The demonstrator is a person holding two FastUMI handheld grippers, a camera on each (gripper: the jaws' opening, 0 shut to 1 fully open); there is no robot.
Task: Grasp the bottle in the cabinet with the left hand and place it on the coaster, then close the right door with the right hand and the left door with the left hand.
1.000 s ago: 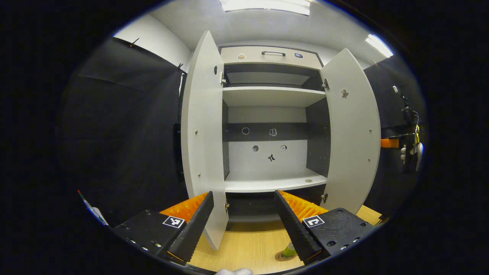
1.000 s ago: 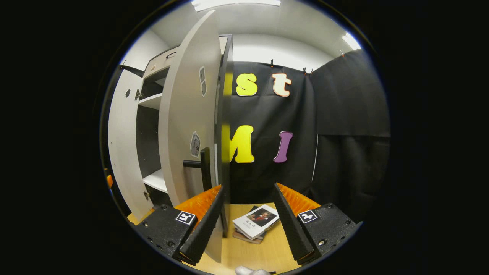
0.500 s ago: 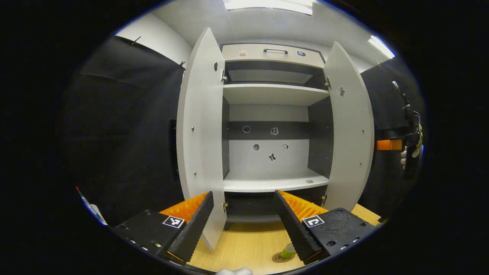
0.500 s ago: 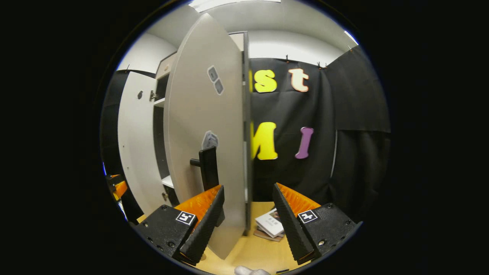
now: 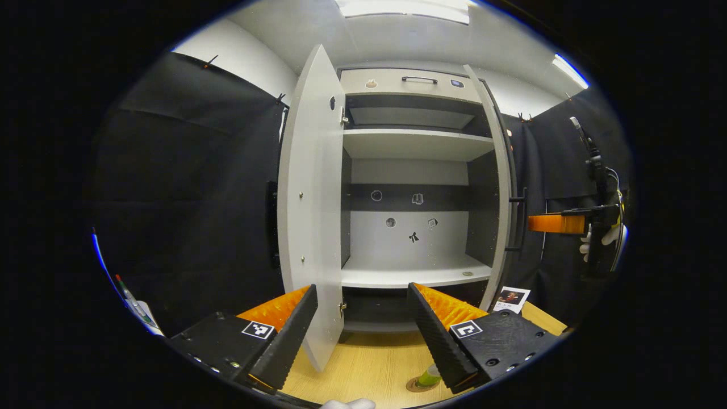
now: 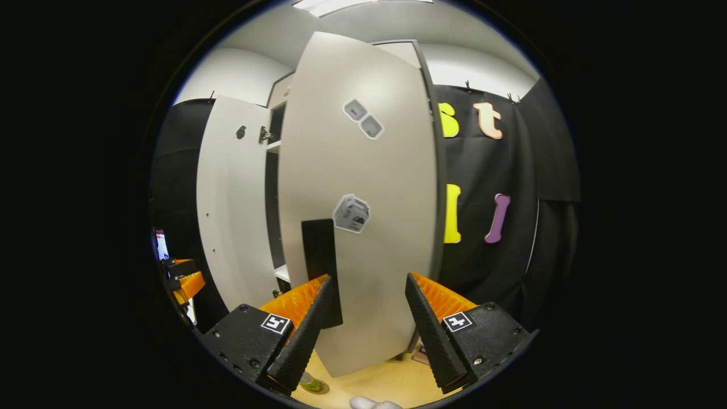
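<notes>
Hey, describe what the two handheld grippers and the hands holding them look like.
Each gripper, the left gripper and the right gripper, has two long wedge-shaped fingers with ridged inner faces, mounted on black blocks that each carry a small square black-and-white marker. In the left gripper view the right gripper appears farther off, held by a hand in a white glove, with cables along its dark handle.

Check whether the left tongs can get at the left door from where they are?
Probably yes. The left tongs are open, holding nothing, and the left door stands open right ahead of them with nothing between. The bottle sits low on the table.
</notes>
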